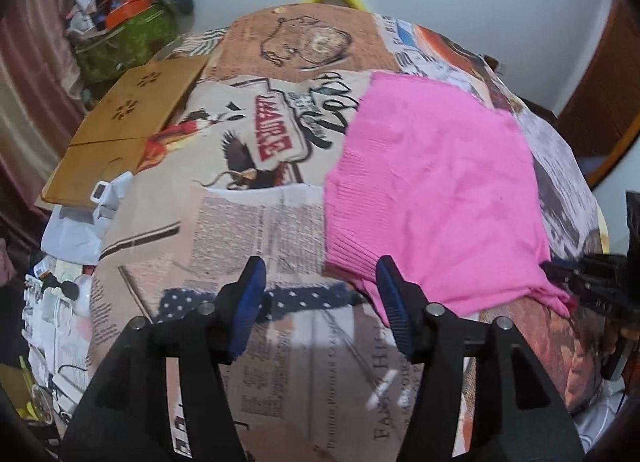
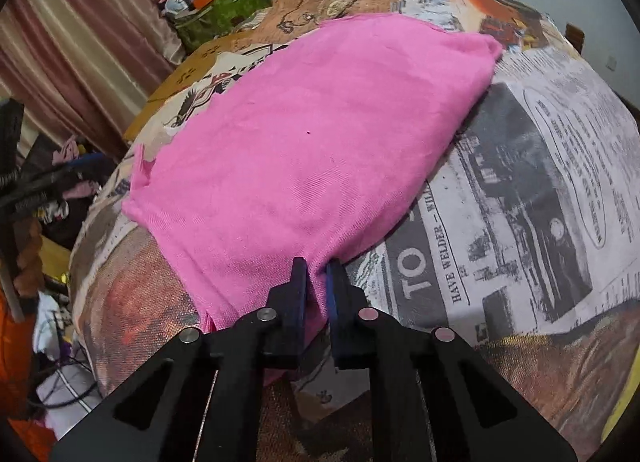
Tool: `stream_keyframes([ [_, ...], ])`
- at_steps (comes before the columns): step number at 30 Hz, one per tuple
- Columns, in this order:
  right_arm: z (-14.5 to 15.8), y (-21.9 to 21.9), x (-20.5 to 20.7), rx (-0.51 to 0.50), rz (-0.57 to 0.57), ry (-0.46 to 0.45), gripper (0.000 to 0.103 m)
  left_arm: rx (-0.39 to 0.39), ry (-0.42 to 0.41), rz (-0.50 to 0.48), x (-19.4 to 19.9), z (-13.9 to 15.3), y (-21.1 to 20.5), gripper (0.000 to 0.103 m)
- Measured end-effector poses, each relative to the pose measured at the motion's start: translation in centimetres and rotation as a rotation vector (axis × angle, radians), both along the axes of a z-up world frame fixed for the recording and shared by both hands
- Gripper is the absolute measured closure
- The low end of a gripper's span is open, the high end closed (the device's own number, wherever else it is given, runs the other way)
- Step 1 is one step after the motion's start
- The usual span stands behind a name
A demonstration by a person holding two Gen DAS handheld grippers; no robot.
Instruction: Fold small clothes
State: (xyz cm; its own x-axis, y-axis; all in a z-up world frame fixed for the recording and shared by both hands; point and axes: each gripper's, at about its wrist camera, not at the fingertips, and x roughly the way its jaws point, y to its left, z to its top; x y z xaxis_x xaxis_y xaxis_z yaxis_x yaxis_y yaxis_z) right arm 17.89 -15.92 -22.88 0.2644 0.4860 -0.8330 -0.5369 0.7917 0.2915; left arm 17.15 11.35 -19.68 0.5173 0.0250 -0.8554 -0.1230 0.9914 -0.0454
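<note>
Right wrist, hand-held gripper [image 2: 318, 266] pinching pink garment [image 2: 312, 133] corner

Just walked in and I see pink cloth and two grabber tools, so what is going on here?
A person is folding a pink garment spread on a table covered with a newspaper-print cloth. The right gripper is shut on the garment's near edge. The left gripper is open and holds nothing, its fingers either side of the garment's near left corner.
</note>
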Motion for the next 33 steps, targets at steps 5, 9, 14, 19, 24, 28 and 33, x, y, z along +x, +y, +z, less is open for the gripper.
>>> stream_keyframes([
  [5,0.1,-1.0,-0.2,-0.046,0.003,-0.037,0.098,0.013,-0.013,-0.003,0.8,0.5,0.0,0.043],
  [9,-0.3,-3.4,0.6,-0.064,-0.042,-0.037,0.098,0.029,0.002,-0.038,2.0,0.3,-1.0,0.040],
  [14,-0.3,-5.3,1.2,-0.137,-0.095,-0.081,0.098,0.045,0.016,-0.078,3.4,0.0,-2.3,0.039],
  [19,0.8,-7.2,2.3,-0.104,-0.138,-0.046,0.095,0.052,0.008,-0.104,5.6,0.0,-3.4,0.034],
  [24,3.0,-7.8,3.4,-0.067,-0.168,-0.102,0.085,0.070,0.008,-0.116,8.8,0.0,-3.9,0.033],
  [28,3.9,-7.6,5.6,-0.041,-0.187,-0.148,0.078,0.060,0.001,-0.121,12.2,0.0,-4.3,0.032],
  [33,3.8,-5.8,9.9,-0.023,-0.183,-0.170,0.078,0.071,0.001,-0.130,17.1,-0.8,-5.2,0.028],
])
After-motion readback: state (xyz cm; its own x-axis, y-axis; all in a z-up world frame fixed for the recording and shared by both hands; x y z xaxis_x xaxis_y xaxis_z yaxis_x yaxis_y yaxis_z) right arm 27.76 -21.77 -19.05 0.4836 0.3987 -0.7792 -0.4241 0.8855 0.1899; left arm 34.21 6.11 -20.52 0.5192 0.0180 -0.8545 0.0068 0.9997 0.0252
